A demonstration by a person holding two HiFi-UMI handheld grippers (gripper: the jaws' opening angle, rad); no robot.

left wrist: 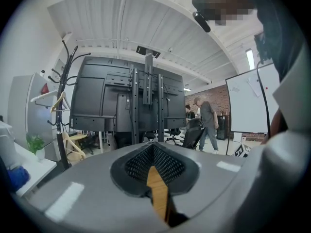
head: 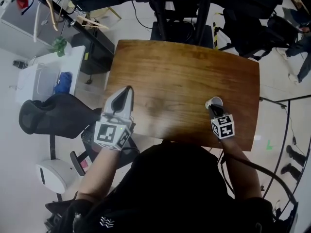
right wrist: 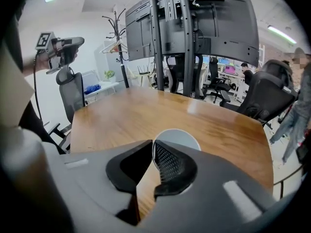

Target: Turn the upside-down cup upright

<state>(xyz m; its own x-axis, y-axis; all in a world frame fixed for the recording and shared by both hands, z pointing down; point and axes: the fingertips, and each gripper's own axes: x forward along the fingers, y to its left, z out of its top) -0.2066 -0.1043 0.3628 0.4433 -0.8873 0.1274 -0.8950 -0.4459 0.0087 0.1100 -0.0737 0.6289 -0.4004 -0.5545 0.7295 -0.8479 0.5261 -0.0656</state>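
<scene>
Cup (right wrist: 180, 137): white, on the right part of the wooden table (head: 184, 76), near its front edge.
Right gripper (right wrist: 152, 144): jaws nearly together, pinching the cup's wall, with the meshed pad in front of the pale round face.
Left gripper (left wrist: 153, 152): jaws closed, with nothing between them, held at the table's left edge, well apart from the cup.
Hidden: the right gripper's jaws cover the lower part of the cup, and it cannot be told whether the round face is its mouth or its base.

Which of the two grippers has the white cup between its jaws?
The right gripper: its jaws pinch the cup by its wall. The left gripper is shut on nothing, by the table edge.
</scene>
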